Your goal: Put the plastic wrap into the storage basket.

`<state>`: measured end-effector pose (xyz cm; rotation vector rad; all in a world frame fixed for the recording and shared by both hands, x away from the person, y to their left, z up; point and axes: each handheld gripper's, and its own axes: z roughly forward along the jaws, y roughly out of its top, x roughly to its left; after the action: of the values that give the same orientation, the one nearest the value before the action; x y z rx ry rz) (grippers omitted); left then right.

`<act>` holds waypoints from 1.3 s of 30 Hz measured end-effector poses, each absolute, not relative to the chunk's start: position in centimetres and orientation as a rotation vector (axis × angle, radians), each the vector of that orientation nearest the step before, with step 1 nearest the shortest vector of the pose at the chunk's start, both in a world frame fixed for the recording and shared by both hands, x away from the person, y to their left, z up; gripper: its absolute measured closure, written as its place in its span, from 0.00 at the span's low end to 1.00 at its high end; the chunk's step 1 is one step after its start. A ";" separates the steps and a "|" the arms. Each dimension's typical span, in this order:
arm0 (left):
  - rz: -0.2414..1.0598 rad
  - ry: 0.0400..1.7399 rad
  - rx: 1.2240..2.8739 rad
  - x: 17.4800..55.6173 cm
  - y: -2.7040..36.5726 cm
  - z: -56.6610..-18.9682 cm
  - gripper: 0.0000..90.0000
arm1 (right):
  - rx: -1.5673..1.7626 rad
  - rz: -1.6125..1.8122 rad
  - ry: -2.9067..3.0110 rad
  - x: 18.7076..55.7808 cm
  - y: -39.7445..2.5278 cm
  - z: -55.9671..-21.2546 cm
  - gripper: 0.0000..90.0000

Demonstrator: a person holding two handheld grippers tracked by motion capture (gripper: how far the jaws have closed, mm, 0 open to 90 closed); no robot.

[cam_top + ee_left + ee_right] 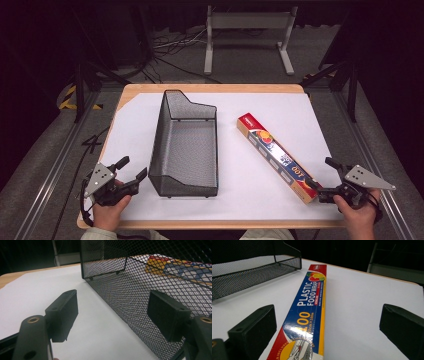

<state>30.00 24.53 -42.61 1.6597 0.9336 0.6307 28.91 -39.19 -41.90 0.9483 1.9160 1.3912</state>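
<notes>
right tongs (pixel 325 181): jaws wide apart, straddling near end of the food wrap box (pixel 276 156), holding nothing yet; box sits between the jaws in the right gripper view (pixel 310 312), pads clear of both long sides
left tongs (pixel 131 172): jaws spread wide, nothing held; hovering just beside the near left corner of the mesh tray (pixel 185 145), one jaw outside the wall, the other by or over the mesh, can't tell if touching
step, my read: right side lined up for an end grip on the box, left probably poised to steady the tray; likely box goes into tray
box location: flat on worktop (pixel 300 112), right of tray, apart from it, lying diagonally with near end toward right hand (pixel 357 212)
box: long slim cardboard carton, glossy print, blue/red/yellow, "PLASTIC FOOD WRAP" lettering, glare patch near end
tray: black wire mesh, rectangular, open top, far wall taller with stepped sides, see-through; box colours visible through mesh (pixel 140 290)
worktop: white matte sheet over wooden top, wood edge showing at far corners
why end grip, judgement: box narrow enough for jaw span across its width; slick carton could pivot if pinched only at the end
</notes>
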 end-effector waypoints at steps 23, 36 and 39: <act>0.633 0.952 1.675 30.2 24.4 -42.9 0.28 | 1.036 1.349 1.940 31.5 -38.7 -38.8 0.04; 0.630 0.951 1.685 30.2 24.2 -43.0 0.28 | 1.078 1.257 2.082 34.3 -37.2 -36.8 0.01; 0.628 0.951 1.690 30.2 24.1 -43.1 0.28 | 1.049 1.216 2.146 34.8 -36.2 -36.4 0.02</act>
<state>30.23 24.15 -43.07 1.6899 0.9506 0.6281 34.84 -36.20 -36.43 1.0486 2.1457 1.2162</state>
